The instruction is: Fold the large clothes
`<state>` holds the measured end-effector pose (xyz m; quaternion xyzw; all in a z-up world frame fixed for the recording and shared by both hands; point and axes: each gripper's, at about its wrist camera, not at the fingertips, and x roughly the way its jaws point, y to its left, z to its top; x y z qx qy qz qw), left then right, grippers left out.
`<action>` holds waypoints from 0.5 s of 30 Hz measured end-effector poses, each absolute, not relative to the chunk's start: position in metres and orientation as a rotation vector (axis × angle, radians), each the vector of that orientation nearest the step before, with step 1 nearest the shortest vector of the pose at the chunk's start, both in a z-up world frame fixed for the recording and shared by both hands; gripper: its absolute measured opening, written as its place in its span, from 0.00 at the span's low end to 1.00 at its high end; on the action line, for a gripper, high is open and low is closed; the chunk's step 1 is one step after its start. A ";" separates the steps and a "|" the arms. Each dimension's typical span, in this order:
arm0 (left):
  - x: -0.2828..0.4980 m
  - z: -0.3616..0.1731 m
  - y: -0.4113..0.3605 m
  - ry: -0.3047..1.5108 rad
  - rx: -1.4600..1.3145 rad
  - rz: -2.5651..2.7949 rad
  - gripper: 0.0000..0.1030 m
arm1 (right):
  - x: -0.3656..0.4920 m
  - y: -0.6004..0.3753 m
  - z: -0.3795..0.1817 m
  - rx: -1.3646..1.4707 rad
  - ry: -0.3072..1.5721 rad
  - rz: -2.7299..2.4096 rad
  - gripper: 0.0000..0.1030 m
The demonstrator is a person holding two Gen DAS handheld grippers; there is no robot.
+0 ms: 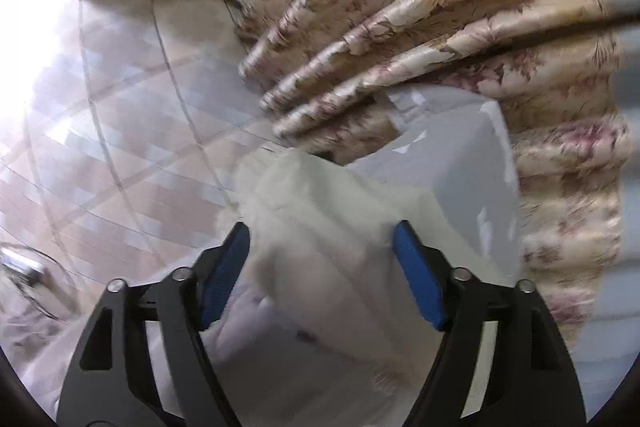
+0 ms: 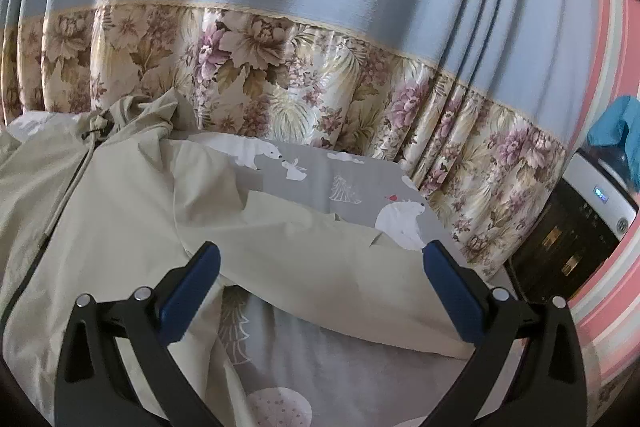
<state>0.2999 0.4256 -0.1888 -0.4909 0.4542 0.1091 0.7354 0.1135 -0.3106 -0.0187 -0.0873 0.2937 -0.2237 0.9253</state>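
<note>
The garment is thin matt beige cloth, softly creased. The bedsheet beneath it is smooth grey printed cotton-like fabric. The curtain has a satiny sheen on its floral band and plain matt blue cloth above. The floor is glossy tile. Both grippers' frames look matt black plastic with shiny metal pins and blue ridged pads.

Left gripper, right gripper, black linkages, silver screws, blue jaws

You've got one beige garment between the tongs, one printed bedsheet under it, one floral curtain beyond.
</note>
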 end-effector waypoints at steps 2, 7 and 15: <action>0.301 -0.189 0.428 0.974 -1.137 0.197 0.21 | 0.112 -0.310 -0.018 -0.180 0.603 -0.460 0.99; 0.317 -0.177 0.421 1.008 -1.006 0.264 0.00 | 0.111 -0.309 -0.019 -0.195 0.589 -0.473 0.99; 0.322 -0.071 0.354 0.814 -0.619 0.311 0.00 | 0.110 -0.321 -0.018 -0.182 0.561 -0.485 0.99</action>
